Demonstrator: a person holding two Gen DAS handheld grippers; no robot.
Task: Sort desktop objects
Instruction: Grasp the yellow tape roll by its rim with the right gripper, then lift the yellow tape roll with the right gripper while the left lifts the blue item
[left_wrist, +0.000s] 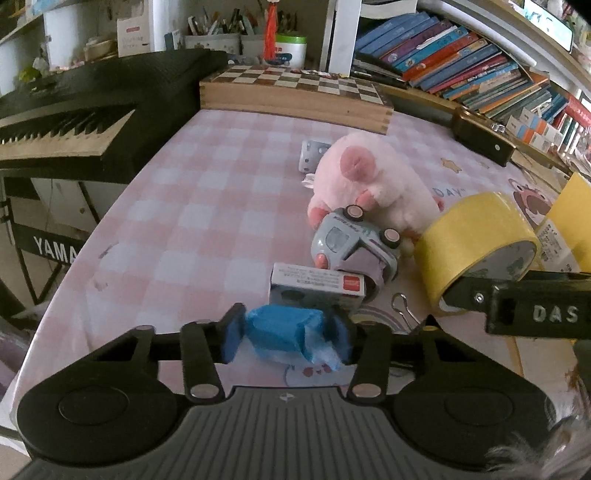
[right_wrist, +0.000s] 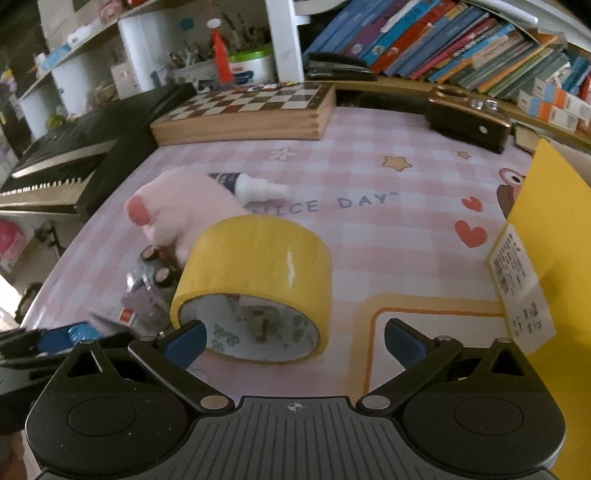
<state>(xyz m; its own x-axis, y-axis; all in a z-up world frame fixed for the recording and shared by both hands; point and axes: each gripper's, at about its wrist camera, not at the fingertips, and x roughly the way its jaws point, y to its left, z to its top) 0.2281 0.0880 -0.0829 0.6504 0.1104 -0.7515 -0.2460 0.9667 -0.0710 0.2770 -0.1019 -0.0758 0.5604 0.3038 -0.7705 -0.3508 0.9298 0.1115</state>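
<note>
My left gripper (left_wrist: 286, 338) is shut on a blue wrapped packet (left_wrist: 284, 332), held just above the pink checked tablecloth (left_wrist: 192, 206). Beyond it lie a small grey box (left_wrist: 317, 286), an overturned grey toy car (left_wrist: 354, 247) and a pink plush pig (left_wrist: 369, 181). My right gripper (right_wrist: 295, 341) is open and empty, its left pad (right_wrist: 186, 341) beside a yellow tape roll (right_wrist: 258, 273) lying on its side. The tape roll (left_wrist: 476, 247) also shows in the left wrist view, with the right gripper's finger (left_wrist: 528, 302) by it. A glue bottle (right_wrist: 251, 186) lies behind the pig (right_wrist: 177, 210).
A wooden chess box (left_wrist: 295, 92) stands at the table's back. A black keyboard (left_wrist: 66, 122) is off the left edge. A yellow box with a label (right_wrist: 546, 258) stands at the right. A binder clip (left_wrist: 402, 304) lies near the tape. Bookshelves line the back right.
</note>
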